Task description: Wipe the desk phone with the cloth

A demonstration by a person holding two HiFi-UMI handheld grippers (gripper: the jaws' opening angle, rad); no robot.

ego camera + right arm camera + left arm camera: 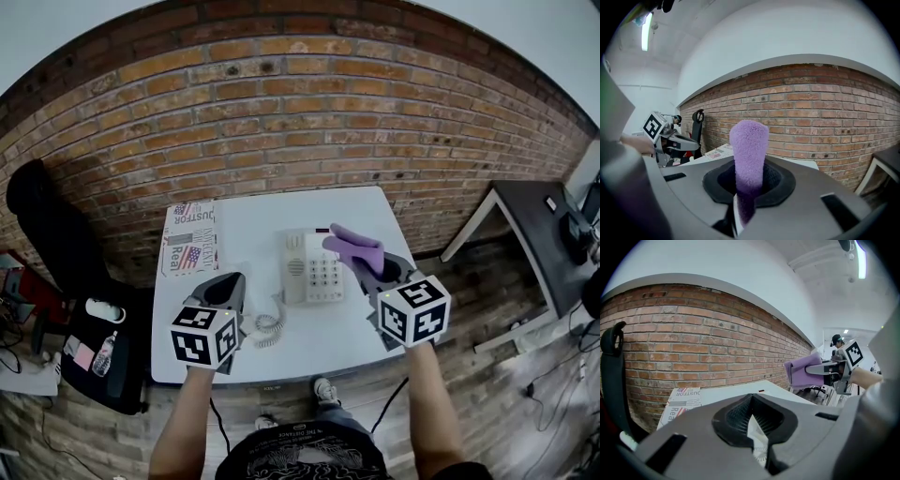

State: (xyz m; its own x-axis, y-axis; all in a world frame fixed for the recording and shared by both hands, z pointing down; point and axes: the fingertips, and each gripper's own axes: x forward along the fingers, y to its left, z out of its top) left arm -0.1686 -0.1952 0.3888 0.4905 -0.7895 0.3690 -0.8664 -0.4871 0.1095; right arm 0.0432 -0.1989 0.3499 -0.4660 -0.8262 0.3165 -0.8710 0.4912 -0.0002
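Observation:
A white desk phone sits mid-table on the white table, its coiled cord trailing toward the front edge. My right gripper is shut on a purple cloth, which sticks up out of the jaws and hangs just above the phone's right side. My left gripper hovers left of the phone with its jaws together and nothing held. The left gripper view also shows the cloth off to the right.
A flat printed box lies on the table's left end. A black chair and a bag stand to the left, and a dark side table to the right. The brick wall runs behind the table.

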